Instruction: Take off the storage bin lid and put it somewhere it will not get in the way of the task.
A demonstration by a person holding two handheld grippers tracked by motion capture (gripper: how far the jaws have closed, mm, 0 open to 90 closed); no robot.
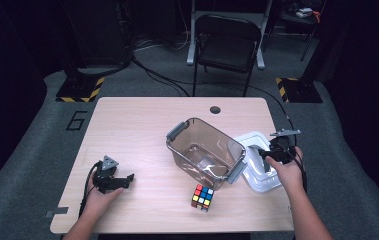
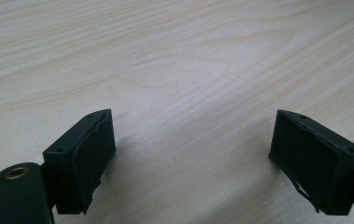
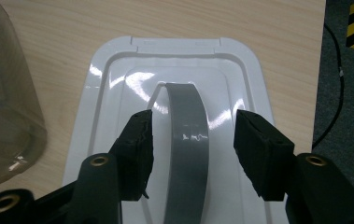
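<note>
A clear smoky plastic bin [image 1: 206, 153] with grey latches stands mid-table, with nothing in it. Its white lid [image 1: 258, 165] lies flat just right of it, near the table's right edge. The lid [image 3: 118, 116] carries a grey arched handle [image 3: 187, 135]. My right gripper [image 3: 193, 135] is open, one jaw on each side of that handle, not closed on it; it sits over the lid [image 1: 269, 154]. A multicoloured puzzle cube [image 1: 203, 197] rests in front of the bin. My left gripper [image 1: 126, 180] lies open at the front left, over bare wood [image 2: 193, 140].
The wooden table [image 1: 137, 125] has a cable hole [image 1: 215, 109] at the back. A black folding chair [image 1: 226, 47] stands beyond it on the grey floor. Cables run across the floor, and hazard-striped bases [image 1: 82, 89] sit at both back corners.
</note>
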